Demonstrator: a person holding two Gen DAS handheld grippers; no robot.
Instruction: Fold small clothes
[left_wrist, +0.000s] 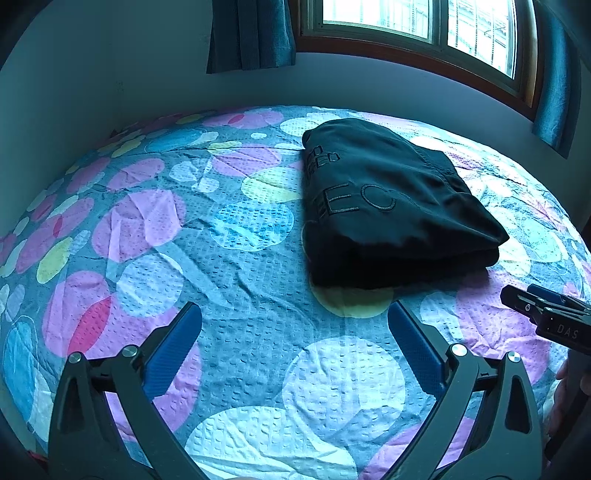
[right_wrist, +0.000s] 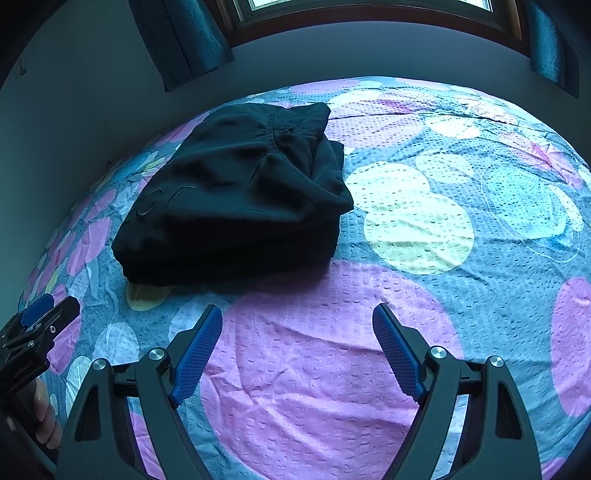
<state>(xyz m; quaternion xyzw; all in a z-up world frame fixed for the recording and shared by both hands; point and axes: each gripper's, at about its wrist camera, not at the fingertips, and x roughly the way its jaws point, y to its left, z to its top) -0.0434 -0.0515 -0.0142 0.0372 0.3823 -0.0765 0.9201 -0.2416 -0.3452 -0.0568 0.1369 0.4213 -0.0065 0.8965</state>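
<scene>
A black garment (left_wrist: 391, 206) with stitched lettering lies folded into a thick rectangle on the bed; the right wrist view has it at upper left, the black garment (right_wrist: 240, 195). My left gripper (left_wrist: 295, 314) hovers open just short of its near edge, blue pads wide apart with nothing between them. My right gripper (right_wrist: 297, 317) is open too, over bare bedspread to the right of the garment's near corner. Each gripper shows at the edge of the other's view: the right gripper (left_wrist: 546, 314) and the left gripper (right_wrist: 40, 325).
The bedspread (left_wrist: 221, 258) is blue-grey with pink, yellow and white circles. A wall runs along the far side of the bed, with a window (left_wrist: 424, 22) and dark curtains (left_wrist: 251, 33) above. A hand (right_wrist: 46, 417) holds the left gripper's handle.
</scene>
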